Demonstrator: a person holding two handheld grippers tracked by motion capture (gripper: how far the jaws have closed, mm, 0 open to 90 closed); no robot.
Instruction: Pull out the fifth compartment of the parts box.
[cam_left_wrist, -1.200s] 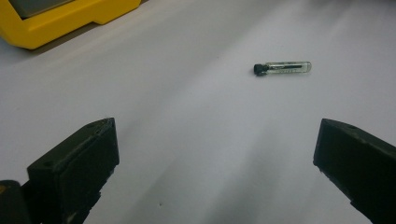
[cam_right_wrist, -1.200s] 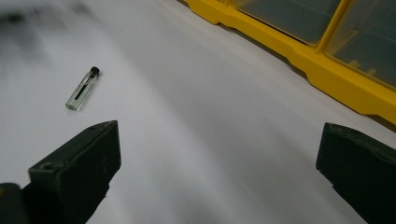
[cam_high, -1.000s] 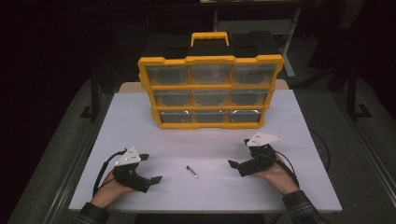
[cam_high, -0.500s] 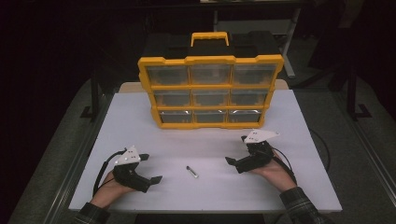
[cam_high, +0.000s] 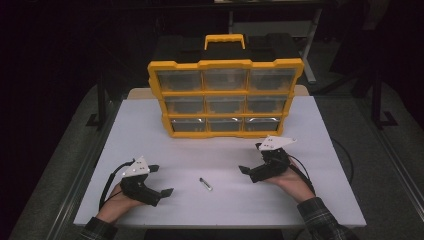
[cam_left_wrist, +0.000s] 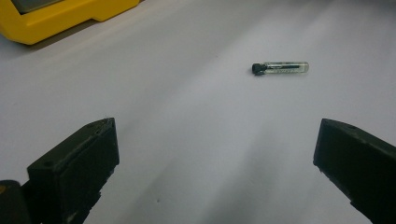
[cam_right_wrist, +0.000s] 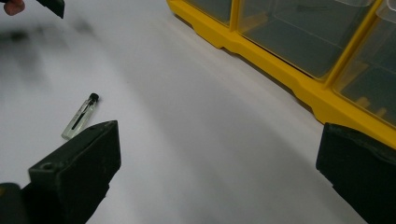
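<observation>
Near the front edge of the white surface (cam_high: 320, 150), about midway between its two front corners, lies a small vial (cam_high: 205, 184): a slim clear cylinder with a black cap, on its side, touching nothing but the surface. The left tongs (cam_high: 161, 181) rest toward the front left corner, jaws spread wide and empty, their matte black blocky jaws framing the vial (cam_left_wrist: 280, 68) ahead. The right tongs (cam_high: 251, 158) rest toward the front right, likewise wide and empty, with the vial (cam_right_wrist: 80, 117) just beyond the left jaw in the right gripper view. Toward the rear edge stands an organizer case (cam_high: 226, 97), upright, of glossy yellow plastic with a black handle part and nine clear-fronted compartments in a three-by-three grid. Judged risks: the vial is round and smooth, so a jaw that meets it off-centre would likely roll or flick it across the slick surface, possibly toward the front edge; closing across its length rather than its width may let it pivot out; too hard a squeeze could crack it if it is glass, which cannot be told.
</observation>
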